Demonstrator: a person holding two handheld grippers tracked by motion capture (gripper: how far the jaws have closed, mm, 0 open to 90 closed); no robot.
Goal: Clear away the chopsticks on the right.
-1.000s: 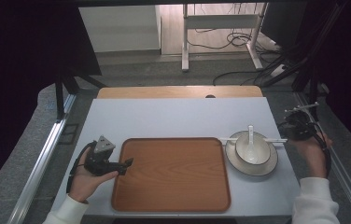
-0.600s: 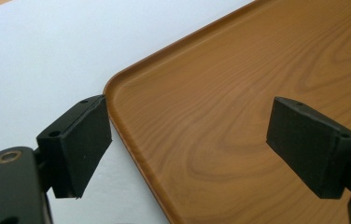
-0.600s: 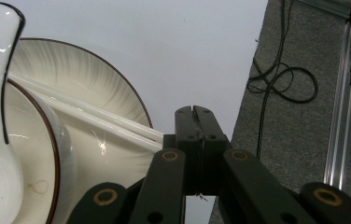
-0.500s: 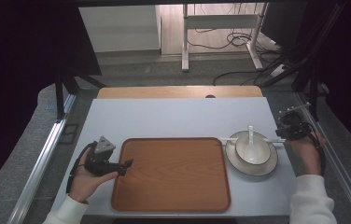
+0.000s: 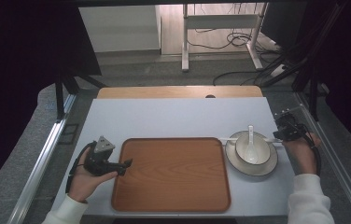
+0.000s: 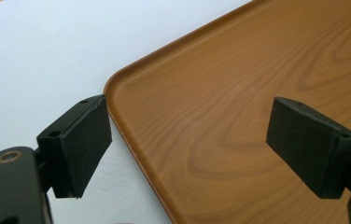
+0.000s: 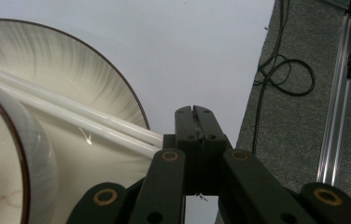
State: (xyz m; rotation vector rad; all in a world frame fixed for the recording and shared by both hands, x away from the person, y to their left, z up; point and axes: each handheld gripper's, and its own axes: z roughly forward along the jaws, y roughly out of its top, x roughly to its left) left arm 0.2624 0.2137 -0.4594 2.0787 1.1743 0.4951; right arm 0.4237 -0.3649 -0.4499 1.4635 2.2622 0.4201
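My right gripper [image 5: 282,132] sits at the right side of the plate [image 5: 268,164] on the white counter [image 5: 173,119]; its jaws are pressed together, and they close just beside the near ends of the white chopsticks [image 7: 71,116], though I cannot tell whether they pinch them. The chopsticks lie across the plate behind the bowl [image 5: 243,144], which holds a white spoon [image 5: 250,142]. My left gripper [image 5: 117,165] rests at the left edge of the wooden tray [image 5: 173,196], jaws wide apart, one over the counter and one over the tray.
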